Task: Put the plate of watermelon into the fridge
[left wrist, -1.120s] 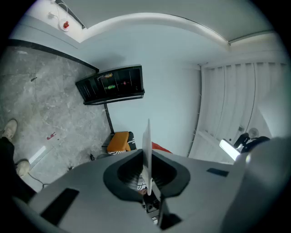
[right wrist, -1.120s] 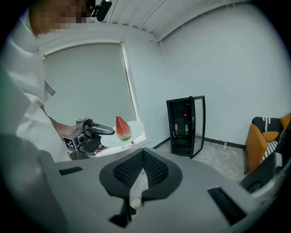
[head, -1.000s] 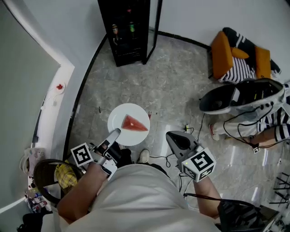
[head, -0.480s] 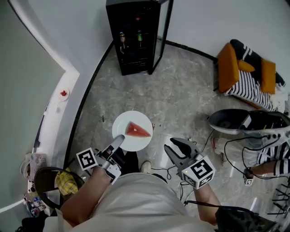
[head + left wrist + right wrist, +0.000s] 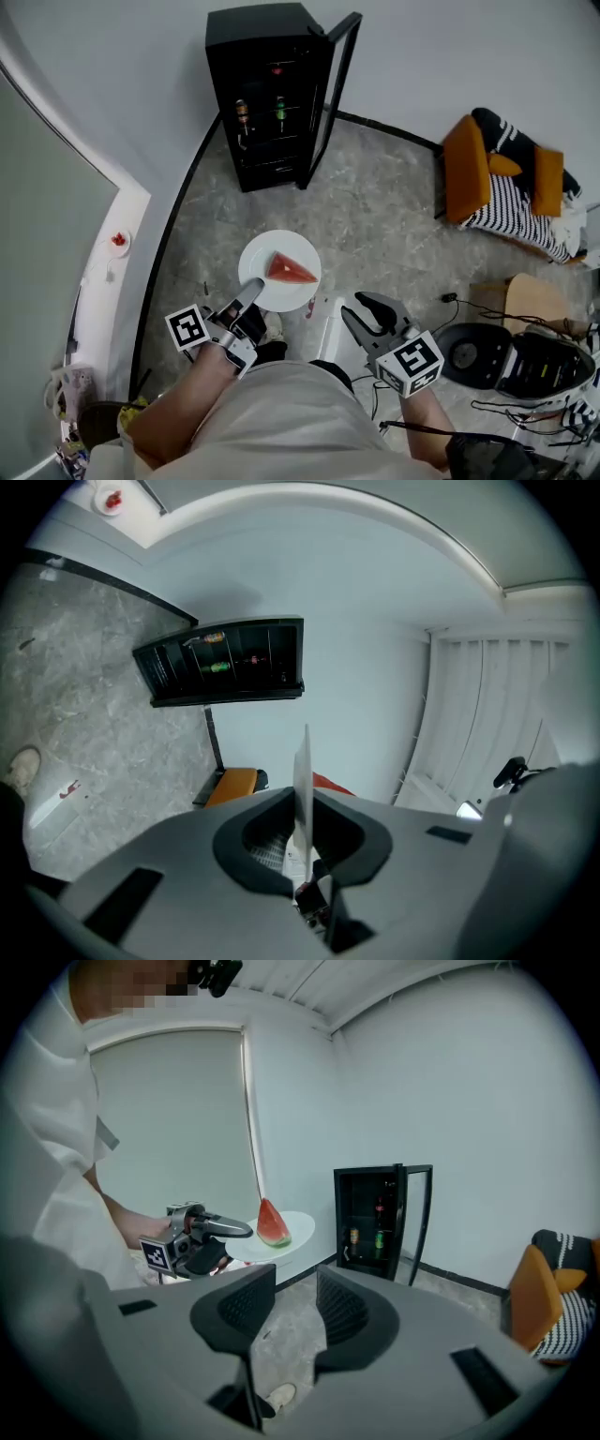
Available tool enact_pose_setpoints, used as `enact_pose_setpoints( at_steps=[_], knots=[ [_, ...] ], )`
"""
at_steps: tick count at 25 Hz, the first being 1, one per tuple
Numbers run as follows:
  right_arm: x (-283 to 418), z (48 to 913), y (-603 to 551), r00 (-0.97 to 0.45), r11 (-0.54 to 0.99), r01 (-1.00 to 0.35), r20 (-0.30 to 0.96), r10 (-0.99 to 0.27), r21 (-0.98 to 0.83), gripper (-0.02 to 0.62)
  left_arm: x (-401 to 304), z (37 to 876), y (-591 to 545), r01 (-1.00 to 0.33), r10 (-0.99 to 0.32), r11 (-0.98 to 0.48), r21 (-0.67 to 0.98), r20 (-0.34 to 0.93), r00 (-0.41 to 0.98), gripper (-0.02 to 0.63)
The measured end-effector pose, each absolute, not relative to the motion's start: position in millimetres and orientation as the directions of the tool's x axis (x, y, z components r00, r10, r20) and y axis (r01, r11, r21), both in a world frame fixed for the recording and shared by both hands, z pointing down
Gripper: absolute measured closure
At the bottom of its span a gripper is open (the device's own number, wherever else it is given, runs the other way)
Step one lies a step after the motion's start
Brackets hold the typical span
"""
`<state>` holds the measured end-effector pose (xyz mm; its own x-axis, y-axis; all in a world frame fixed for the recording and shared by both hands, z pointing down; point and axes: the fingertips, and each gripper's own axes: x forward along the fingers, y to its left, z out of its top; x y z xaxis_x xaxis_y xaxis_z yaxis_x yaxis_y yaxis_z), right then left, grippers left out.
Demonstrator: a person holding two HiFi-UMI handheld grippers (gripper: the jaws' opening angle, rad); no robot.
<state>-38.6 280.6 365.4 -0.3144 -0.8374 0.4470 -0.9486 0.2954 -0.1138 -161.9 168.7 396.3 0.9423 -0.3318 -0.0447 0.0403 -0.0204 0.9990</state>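
Left gripper [image 5: 247,291] clamps plate [image 5: 258,261] by one rim, over the floor, well short of the open fridge [image 5: 267,94]. Right gripper [image 5: 367,313] opening, empty. Risk: plate tilts, watermelon [image 5: 289,270] slides off.

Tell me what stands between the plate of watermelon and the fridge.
Nothing visible does. The fridge has its door open, and only bare floor lies between it and the plate in the left tool.

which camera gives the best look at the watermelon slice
The head view: it looks down on the whole watermelon slice on the white plate. The right gripper view shows it smaller, from the side. The left gripper view shows only a red sliver behind the plate's edge.
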Motion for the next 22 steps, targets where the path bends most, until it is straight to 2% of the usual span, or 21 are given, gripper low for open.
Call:
enact_pose_setpoints(
  at_steps=[4,8,16,22],
  knots=[
    [-19.2,362.7,221.0,-0.298,0.27,-0.955,0.423,-0.856,-0.125,0.453,-139.4,395.3,102.8,0.034,-0.316,-0.065,0.997,-0.053,0.947,0.574],
    [-6.2,368.3,165.9,-0.334,0.32,-0.941,0.462,-0.821,-0.111,0.453,-119.3,398.5,48.2,0.038,-0.349,-0.063,0.997,-0.058,0.936,0.574],
    [43.4,401.5,43.7,-0.482,0.487,-0.857,0.598,-0.641,-0.168,0.453,-56.9,420.1,-60.6,0.028,-0.442,-0.053,0.998,-0.049,0.896,0.574],
    [75.4,406.3,-22.9,-0.547,0.594,-0.786,0.637,-0.542,-0.17,0.453,-12.5,440.0,-132.0,0.027,-0.521,-0.04,0.999,-0.044,0.852,0.574]
  ],
)
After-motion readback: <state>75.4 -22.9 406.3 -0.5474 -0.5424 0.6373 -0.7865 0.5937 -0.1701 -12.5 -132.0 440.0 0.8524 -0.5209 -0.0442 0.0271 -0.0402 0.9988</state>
